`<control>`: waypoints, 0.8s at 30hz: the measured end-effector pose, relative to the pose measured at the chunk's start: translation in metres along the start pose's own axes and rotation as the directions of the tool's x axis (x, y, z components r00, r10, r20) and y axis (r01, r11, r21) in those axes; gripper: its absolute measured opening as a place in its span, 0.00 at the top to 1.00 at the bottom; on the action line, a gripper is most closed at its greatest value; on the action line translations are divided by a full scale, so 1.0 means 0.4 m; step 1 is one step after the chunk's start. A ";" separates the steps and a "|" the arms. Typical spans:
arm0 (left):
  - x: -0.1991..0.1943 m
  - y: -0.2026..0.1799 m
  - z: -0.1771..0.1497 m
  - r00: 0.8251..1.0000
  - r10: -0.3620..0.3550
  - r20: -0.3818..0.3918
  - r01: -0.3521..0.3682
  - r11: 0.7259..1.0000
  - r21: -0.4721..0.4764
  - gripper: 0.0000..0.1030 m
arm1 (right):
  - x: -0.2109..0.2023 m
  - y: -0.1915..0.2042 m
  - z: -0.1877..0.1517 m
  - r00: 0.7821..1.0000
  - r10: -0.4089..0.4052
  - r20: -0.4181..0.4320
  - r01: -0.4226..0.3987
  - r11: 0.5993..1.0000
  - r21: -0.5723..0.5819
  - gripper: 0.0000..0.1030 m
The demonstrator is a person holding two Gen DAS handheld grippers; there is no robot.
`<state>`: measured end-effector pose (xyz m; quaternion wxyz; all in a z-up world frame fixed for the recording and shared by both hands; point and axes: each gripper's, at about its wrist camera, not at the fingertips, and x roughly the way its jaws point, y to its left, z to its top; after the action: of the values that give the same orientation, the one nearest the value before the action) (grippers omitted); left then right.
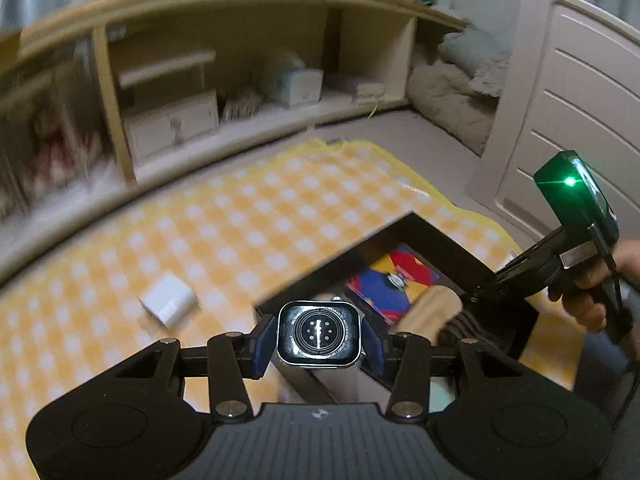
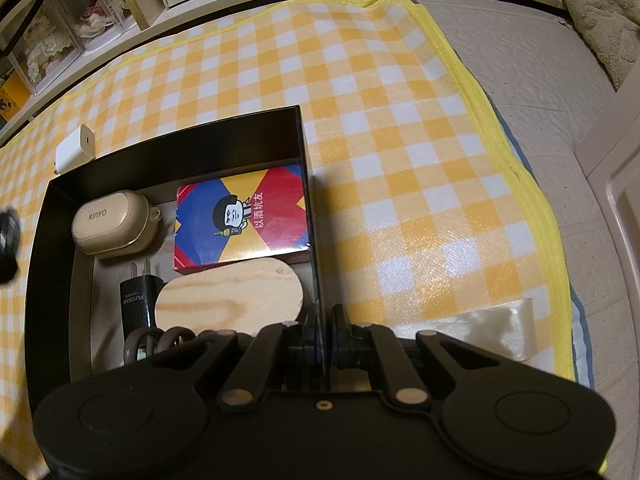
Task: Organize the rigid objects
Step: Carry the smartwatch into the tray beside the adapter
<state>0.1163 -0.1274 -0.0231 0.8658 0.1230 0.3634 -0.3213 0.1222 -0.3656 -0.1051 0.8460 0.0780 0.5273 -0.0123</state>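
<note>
Carrying step: watch (image 1: pixel 319 334) pinched in left hand-held gripper (image 1: pixel 319 336), held above box (image 2: pixel 56 184) near corner. Right hand-held gripper (image 2: pixel 322 322) clamped on box wall, steadying. Next, probably: lower into free gap beside case (image 2: pixel 114 224), release. Charger (image 2: pixel 74 149) still outside on mat (image 2: pixel 400 160).

Your grippers (image 1: pixel 319 344) (image 2: pixel 324 332) are matte black, silver rivets, blue pads (image 1: pixel 266 346); bare-skinned hand (image 1: pixel 584 300), green LED.
</note>
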 end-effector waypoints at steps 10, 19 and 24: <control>0.022 -0.041 -0.033 0.999 0.047 -0.026 -0.050 0.988 -0.147 0.54 | -0.003 -0.005 -0.004 1.000 0.009 0.002 -0.009 1.000 0.004 0.93; 0.025 -0.072 -0.048 0.991 0.131 0.017 -0.125 0.973 -0.195 0.54 | -0.004 -0.009 -0.005 1.000 0.012 0.002 -0.012 1.000 0.005 0.93; 0.026 -0.075 -0.050 0.989 0.146 0.025 -0.138 0.969 -0.203 0.53 | -0.004 -0.009 -0.006 1.000 0.011 0.002 -0.011 1.000 0.005 0.93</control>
<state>0.0915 -0.1463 -0.0440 0.9016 0.0543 0.3671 -0.2224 0.1192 -0.3690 -0.1052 0.8465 0.0830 0.5259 -0.0088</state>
